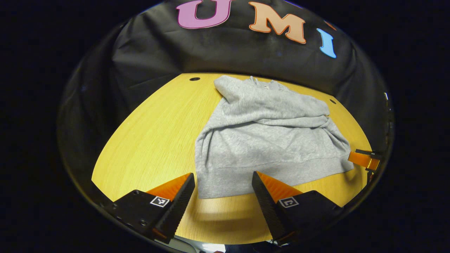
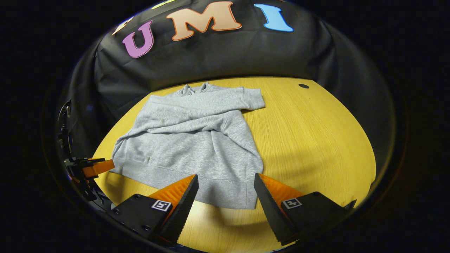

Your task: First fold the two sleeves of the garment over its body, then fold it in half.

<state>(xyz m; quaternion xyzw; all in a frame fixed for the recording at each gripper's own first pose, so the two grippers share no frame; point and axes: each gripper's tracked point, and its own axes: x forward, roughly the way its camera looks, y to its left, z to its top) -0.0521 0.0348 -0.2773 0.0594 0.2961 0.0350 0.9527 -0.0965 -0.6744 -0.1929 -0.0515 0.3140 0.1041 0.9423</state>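
A grey sweatshirt [image 1: 267, 140] lies flat on the yellow wooden table [image 1: 154, 133], collar toward the far wall, both sleeves laid across its body. My left gripper [image 1: 223, 179] hovers open just above the hem's near left corner. In the right gripper view the sweatshirt [image 2: 190, 140] has its hem toward me, and my right gripper [image 2: 226, 181] is open over the hem's right corner. Each view also catches the other gripper at the garment's far hem corner: the right gripper [image 1: 365, 160] and the left gripper [image 2: 95, 168].
The table [image 2: 316, 140] has bare wood to the right of the garment and to its left in the left gripper view. Small dark holes [image 1: 194, 79] [image 2: 303, 86] sit near the table's far edge. Black cloth closes the back.
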